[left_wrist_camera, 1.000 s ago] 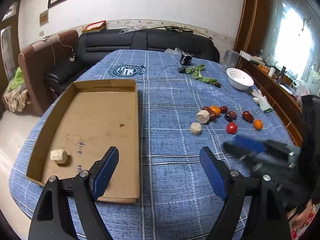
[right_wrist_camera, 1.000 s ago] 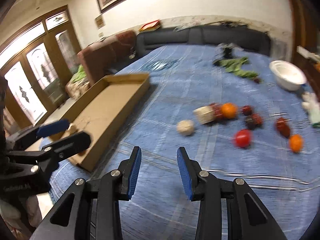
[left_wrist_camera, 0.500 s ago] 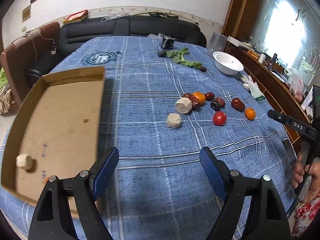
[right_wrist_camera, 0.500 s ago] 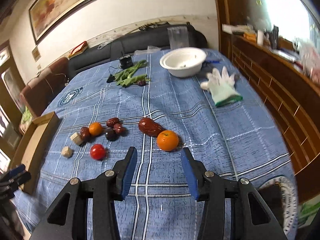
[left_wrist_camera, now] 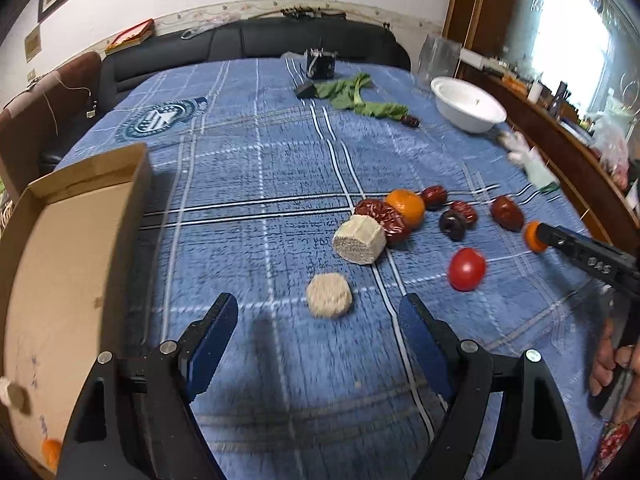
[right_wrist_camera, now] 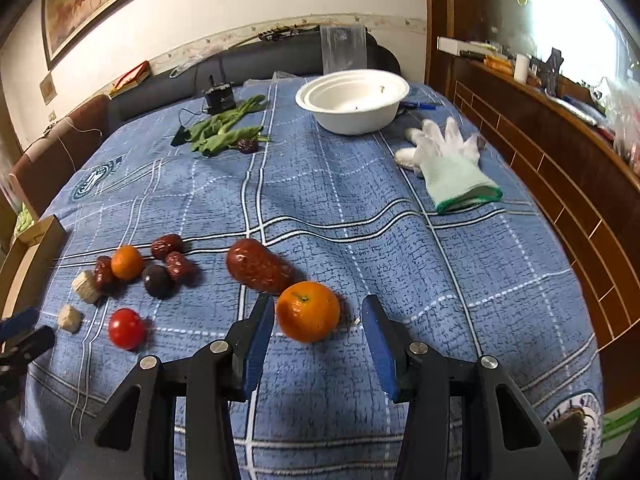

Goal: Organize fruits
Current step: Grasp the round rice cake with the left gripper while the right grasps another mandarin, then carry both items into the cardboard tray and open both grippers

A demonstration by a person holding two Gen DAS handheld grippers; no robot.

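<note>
The right gripper [right_wrist_camera: 318, 318], jaws apart and unclenched, straddles the round orange mandarin [right_wrist_camera: 308, 311]; the left gripper [left_wrist_camera: 318, 326] gapes empty.

White letters reading "DAS" stand on the black arm of the right gripper [left_wrist_camera: 538, 236] in the left wrist view. The round emblem [left_wrist_camera: 160, 118] on the blue cloth carries lettering too blurred to read.
</note>
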